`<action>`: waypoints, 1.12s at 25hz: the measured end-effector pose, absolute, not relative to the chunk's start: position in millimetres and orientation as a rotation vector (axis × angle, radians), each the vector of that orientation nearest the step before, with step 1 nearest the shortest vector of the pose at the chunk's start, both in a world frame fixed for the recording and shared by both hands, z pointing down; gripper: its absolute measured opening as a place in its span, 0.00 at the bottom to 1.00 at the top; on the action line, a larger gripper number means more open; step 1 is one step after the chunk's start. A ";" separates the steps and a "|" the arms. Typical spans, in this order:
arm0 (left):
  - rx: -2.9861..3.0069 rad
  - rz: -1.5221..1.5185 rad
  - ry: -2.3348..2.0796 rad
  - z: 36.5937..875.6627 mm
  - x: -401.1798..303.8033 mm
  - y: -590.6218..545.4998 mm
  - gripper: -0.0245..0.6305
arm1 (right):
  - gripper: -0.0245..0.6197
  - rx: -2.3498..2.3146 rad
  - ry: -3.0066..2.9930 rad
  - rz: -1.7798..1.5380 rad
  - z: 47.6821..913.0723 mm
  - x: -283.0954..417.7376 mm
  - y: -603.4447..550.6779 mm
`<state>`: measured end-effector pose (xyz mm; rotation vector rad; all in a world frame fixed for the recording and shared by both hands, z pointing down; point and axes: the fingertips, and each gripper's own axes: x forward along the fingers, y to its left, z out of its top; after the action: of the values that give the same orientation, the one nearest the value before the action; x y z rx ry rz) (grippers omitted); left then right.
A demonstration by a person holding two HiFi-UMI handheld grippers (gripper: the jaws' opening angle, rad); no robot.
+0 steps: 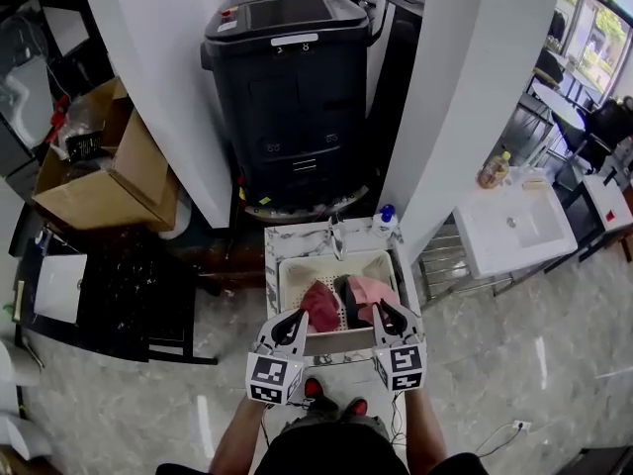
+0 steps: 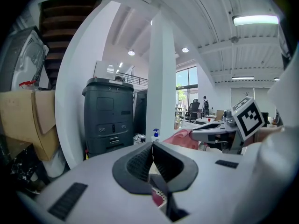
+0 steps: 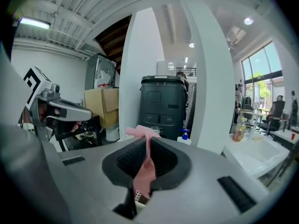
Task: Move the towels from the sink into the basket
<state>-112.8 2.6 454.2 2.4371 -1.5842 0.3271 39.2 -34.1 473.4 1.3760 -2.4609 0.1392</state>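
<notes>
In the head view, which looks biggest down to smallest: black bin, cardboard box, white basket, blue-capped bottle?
black bin
cardboard box
white basket
blue-capped bottle
The basket sits nearer the camera, so its real rank against the box is unsure.

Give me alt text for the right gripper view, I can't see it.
The right tool is shut on a pink towel that pokes up above its jaws. Beyond stands a dark grey bin between white pillars, with the left tool at the left.

Two broad white pillars (image 1: 168, 87) flank a tall black machine (image 1: 292, 87). The pale floor (image 1: 514, 364) shines. Cardboard boxes (image 1: 104, 186) sit left, a white table (image 1: 514, 231) and windows (image 1: 593, 18) right. A ceiling strip light (image 2: 254, 19) glows.
</notes>
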 end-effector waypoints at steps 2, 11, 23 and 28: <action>2.429 0.320 -1.597 452.3 -121.5 0.5 0.05 | 0.11 1.362 -2.471 0.131 472.0 28.2 -38.7; 2.370 0.319 -1.653 464.9 -156.1 -1.1 0.05 | 0.11 1.268 -2.493 0.135 485.6 -9.5 -50.7; 2.196 0.333 -1.726 500.7 -166.0 -13.1 0.05 | 0.11 1.032 -2.504 0.205 534.9 -36.5 -70.2; 2.108 0.343 -1.758 522.4 -169.8 -13.1 0.05 | 0.11 0.918 -2.507 0.243 562.1 -49.7 -72.2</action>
<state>-169.8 -13.1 522.4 2.1083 -1.7581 0.3427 -49.7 -72.2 562.1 0.9178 -2.5066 0.2435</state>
